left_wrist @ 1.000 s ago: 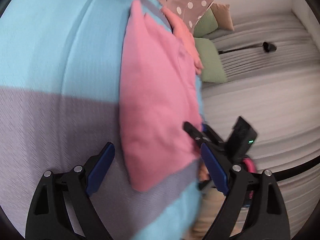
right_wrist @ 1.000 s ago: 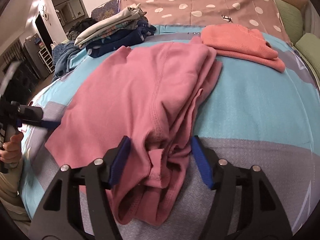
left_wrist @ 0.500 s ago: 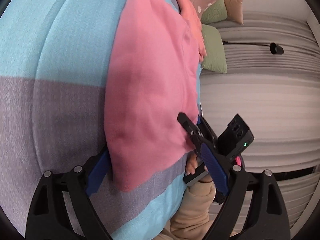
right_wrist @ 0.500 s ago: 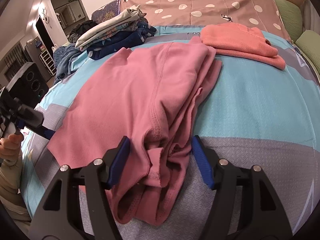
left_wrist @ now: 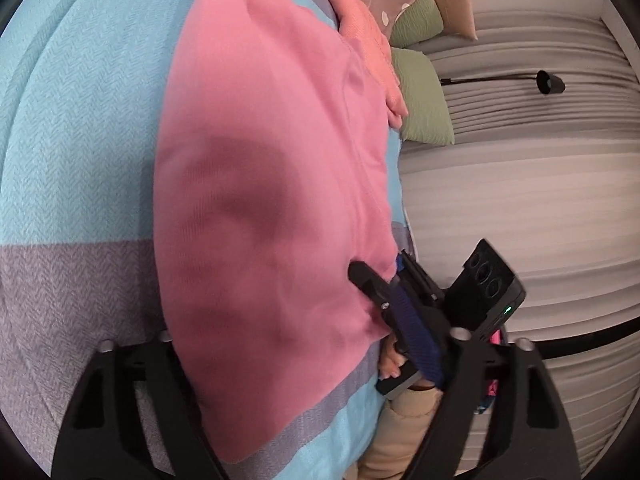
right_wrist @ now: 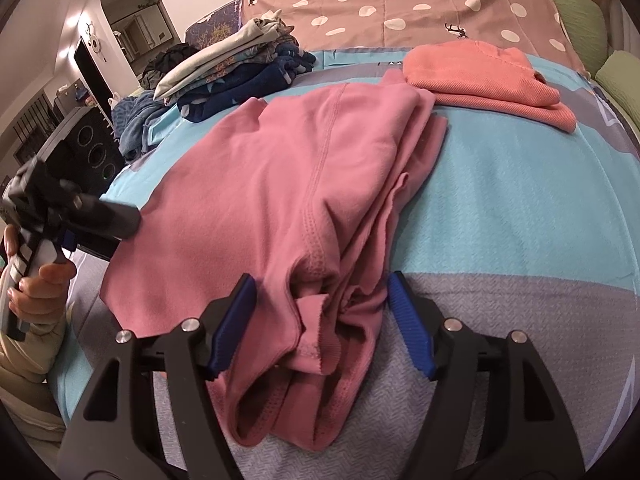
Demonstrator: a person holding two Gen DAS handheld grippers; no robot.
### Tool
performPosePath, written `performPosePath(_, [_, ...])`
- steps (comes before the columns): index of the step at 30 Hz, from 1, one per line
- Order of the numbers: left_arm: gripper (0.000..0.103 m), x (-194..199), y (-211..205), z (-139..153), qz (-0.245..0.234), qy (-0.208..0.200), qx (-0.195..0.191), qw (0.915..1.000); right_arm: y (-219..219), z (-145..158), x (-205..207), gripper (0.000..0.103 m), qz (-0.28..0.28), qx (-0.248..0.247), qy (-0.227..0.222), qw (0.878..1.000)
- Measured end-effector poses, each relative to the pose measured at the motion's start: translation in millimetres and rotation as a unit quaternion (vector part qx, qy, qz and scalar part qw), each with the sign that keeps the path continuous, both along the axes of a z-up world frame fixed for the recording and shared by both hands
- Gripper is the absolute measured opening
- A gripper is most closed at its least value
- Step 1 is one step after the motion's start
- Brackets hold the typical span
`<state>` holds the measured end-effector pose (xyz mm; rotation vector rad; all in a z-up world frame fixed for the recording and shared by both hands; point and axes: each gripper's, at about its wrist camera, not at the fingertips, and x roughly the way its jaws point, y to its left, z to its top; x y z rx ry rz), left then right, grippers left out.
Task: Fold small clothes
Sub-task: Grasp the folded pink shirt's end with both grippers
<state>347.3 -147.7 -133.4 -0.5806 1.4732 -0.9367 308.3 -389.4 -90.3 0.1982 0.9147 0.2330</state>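
A pink garment (right_wrist: 280,200) lies partly folded on the blue and grey bedspread (right_wrist: 520,220); it also shows in the left wrist view (left_wrist: 272,200). My right gripper (right_wrist: 320,320) is open, its jaws straddling the bunched hem at the near end. My left gripper (left_wrist: 296,364) is open around the garment's corner, with cloth lying between the jaws. The left gripper also shows in the right wrist view (right_wrist: 100,220) at the garment's left edge, and the right gripper in the left wrist view (left_wrist: 384,292).
A folded coral garment (right_wrist: 488,76) lies at the back right. A stack of folded clothes (right_wrist: 236,68) sits at the back left. A polka-dot sheet (right_wrist: 420,4) and green pillows (left_wrist: 424,108) lie beyond.
My left gripper has moved in onto the pink garment's corner, so cloth now lies between its jaws. My right gripper has stayed at the hem, still open.
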Motion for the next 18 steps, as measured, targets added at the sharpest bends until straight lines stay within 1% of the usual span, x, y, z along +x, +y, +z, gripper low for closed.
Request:
performPosePath(1, [0.060,-2,0,-2,-0.001,0.002,0.001,1.0000,-1,1,0,0.072,-0.001,0.007,0.002,1.000])
performPosePath(3, [0.043,-6,0,-9,-0.013,0.015,-0.003,0.9998,-6,1,0,0.075,-0.004,0.031,0.005,0.999])
performPosePath(6, [0.031,-14,3,-12,-0.015,0.008,-0.005,0.9998,-14,0,1,0.075,-0.014,0.068,0.008,0.998])
performPosePath(7, [0.028,-14,4,-13,-0.010,0.013,-0.009,0.9998,-16,0,1,0.075,-0.015,0.076,0.009,0.997])
performPosePath(8, [0.022,-12,5,-17,-0.003,0.031,-0.019,0.9993,-18,0,2,0.075,-0.017,0.084,0.011,0.996])
performPosePath(9, [0.018,-10,7,-21,0.003,0.048,-0.030,0.9984,-20,1,3,0.075,-0.019,0.094,0.014,0.995])
performPosePath(10, [0.016,-9,8,-24,0.006,0.063,-0.042,0.9971,-24,1,4,0.075,-0.023,0.111,0.020,0.993])
performPosePath(12, [0.012,-6,9,-26,0.008,0.082,-0.063,0.9946,-34,1,8,0.076,-0.033,0.149,0.033,0.988])
performPosePath(13, [0.012,-6,10,-25,0.009,0.083,-0.070,0.9941,-43,-2,10,0.076,-0.045,0.186,0.046,0.980])
performPosePath(14, [0.011,-7,10,-23,0.011,0.081,-0.076,0.9937,-48,-3,11,0.076,-0.052,0.205,0.053,0.976])
performPosePath(15, [0.010,-7,10,-18,0.011,0.077,-0.084,0.9934,-56,-4,14,0.076,-0.063,0.238,0.069,0.967])
performPosePath(17, [0.010,-7,11,-11,0.015,0.074,-0.102,0.9919,-64,-5,20,0.077,-0.067,0.271,0.094,0.956])
performPosePath(18, [0.010,-6,11,-7,0.017,0.079,-0.115,0.9901,-68,-7,25,0.079,-0.065,0.290,0.119,0.947])
